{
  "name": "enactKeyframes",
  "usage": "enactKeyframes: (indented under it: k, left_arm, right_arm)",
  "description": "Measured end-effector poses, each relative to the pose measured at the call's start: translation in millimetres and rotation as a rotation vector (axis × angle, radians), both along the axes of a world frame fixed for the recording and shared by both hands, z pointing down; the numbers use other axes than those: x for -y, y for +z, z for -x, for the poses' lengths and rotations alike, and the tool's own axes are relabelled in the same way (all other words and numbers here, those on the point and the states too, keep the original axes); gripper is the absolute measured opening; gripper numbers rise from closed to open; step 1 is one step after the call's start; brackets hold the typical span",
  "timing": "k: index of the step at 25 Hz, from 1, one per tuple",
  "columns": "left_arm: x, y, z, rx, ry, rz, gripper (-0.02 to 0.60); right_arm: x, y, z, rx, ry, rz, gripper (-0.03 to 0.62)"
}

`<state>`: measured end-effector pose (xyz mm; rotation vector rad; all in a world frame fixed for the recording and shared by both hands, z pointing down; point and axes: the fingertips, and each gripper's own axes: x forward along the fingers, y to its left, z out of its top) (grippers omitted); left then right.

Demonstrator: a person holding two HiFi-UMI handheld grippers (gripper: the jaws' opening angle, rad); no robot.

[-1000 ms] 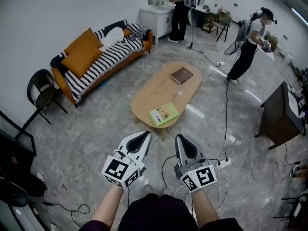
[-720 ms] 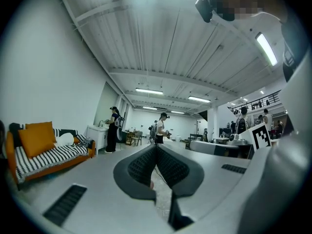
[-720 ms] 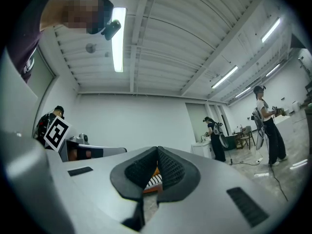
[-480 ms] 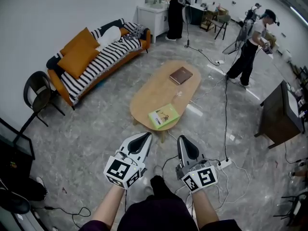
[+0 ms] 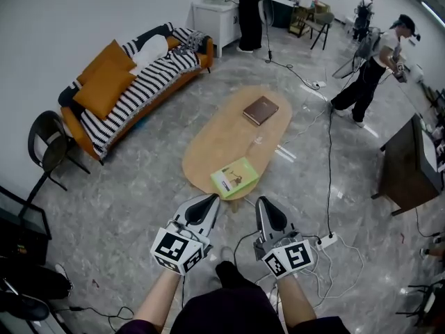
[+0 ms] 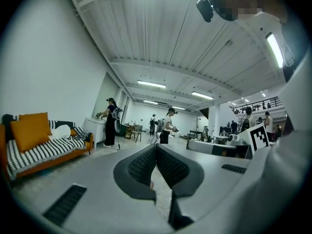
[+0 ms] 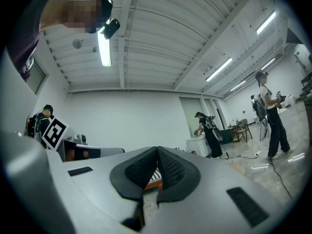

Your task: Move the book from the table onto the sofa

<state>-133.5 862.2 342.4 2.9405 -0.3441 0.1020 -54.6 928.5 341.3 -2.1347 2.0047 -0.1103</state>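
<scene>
A brown book lies at the far end of the oval wooden table. A green book lies at the table's near end. The orange sofa with a striped cover stands at the far left; it also shows at the left of the left gripper view as the sofa. My left gripper and right gripper are held side by side, short of the table's near end. Both are shut with nothing between the pads. Both point level toward the table.
A black chair stands left of the sofa. Cables and a power strip lie on the floor at the right. A dark cabinet stands at the right. A person stands beyond the table, another by a white cabinet.
I have walked closer to the table: the table, books and sofa sit nearer and lower in the head view. Both grippers stay shut and side by side.
</scene>
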Motion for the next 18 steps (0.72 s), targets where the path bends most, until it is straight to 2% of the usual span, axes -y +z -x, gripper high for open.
enactKeyframes:
  k: [9,18]
  left_arm:
    - [52.9,9.1,-62.1,0.047,-0.008,0.009,0.015]
    - [83.1,11.4,-94.3,0.083,-0.006,0.006,0.015]
  right_arm:
    - [53.4,13.3,-59.6,0.048,-0.023,0.019,0.023]
    - [79.4,21.4,-94.5,0.096,-0.015,0.024,0.023]
